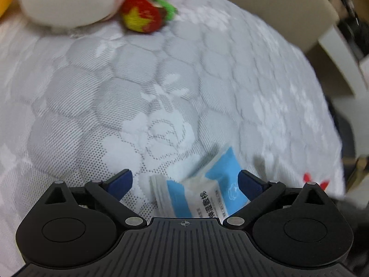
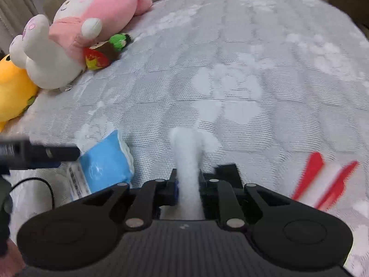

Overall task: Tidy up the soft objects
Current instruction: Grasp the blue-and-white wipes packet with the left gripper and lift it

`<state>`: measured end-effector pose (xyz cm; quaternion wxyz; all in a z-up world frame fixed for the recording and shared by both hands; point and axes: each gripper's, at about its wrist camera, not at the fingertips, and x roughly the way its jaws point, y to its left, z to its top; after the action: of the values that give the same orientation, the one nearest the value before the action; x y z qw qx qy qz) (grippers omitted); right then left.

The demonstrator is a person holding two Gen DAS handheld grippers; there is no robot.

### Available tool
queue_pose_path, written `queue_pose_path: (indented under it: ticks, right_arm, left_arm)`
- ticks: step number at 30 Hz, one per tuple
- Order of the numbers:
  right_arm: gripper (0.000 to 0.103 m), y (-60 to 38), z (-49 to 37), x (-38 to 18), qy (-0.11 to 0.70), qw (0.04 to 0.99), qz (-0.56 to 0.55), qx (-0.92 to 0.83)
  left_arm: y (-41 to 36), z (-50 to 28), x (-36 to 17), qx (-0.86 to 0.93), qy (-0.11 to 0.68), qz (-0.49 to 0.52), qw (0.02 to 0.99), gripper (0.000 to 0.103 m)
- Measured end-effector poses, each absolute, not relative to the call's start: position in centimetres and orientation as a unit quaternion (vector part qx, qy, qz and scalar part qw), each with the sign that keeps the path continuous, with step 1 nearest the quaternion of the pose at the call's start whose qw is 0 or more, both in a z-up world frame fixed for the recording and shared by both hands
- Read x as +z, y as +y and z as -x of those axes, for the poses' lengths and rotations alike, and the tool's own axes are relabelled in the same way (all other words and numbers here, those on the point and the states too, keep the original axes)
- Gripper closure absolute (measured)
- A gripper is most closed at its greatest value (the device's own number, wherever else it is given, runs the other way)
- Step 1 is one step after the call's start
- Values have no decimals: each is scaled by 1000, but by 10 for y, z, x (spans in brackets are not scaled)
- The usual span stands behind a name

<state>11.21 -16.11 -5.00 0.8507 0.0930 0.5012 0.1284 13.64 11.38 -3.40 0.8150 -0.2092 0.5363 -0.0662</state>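
My left gripper (image 1: pixel 184 180) is open just above the grey quilted mattress (image 1: pixel 161 80), its blue-tipped fingers on either side of a blue and white soft pack (image 1: pixel 200 194) with printed text. Whether the fingers touch the pack I cannot tell. In the right wrist view the same pack (image 2: pixel 106 164) lies at the lower left, with the left gripper (image 2: pixel 34 154) blurred beside it. My right gripper (image 2: pixel 188 182) is shut on a white fluffy piece (image 2: pixel 188 152) that sticks out forward over the mattress (image 2: pixel 253 69).
A pink and white plush toy (image 2: pixel 99 16), a yellow plush (image 2: pixel 11 92) and a small strawberry plush (image 2: pixel 99 57) lie together at the far left of the bed. A blurred red and white object (image 2: pixel 322 184) lies on the right. A beige headboard (image 1: pixel 265 7) borders the mattress.
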Motion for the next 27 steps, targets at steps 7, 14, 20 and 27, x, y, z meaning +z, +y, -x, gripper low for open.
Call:
queue_pose_path:
  ticks: [7,14,20,27]
  right_arm:
    - [87,-121,-74,-18,468,839,-130,246]
    - [87,-85,-68,-41,496,825,-103,251]
    - [87,-115,-77,-63,517,830,-98,184]
    - [86,-150,-88,-59,506,842,-129,134]
  left_arm:
    - [135,-140,-44,-31,547,254,797,2]
    - [127,-138,-47,-37,560,226,796,2]
    - [127,-139,-49,-38,563,223,795,2]
    - [103,-139,-55,-69,577,167,796,1]
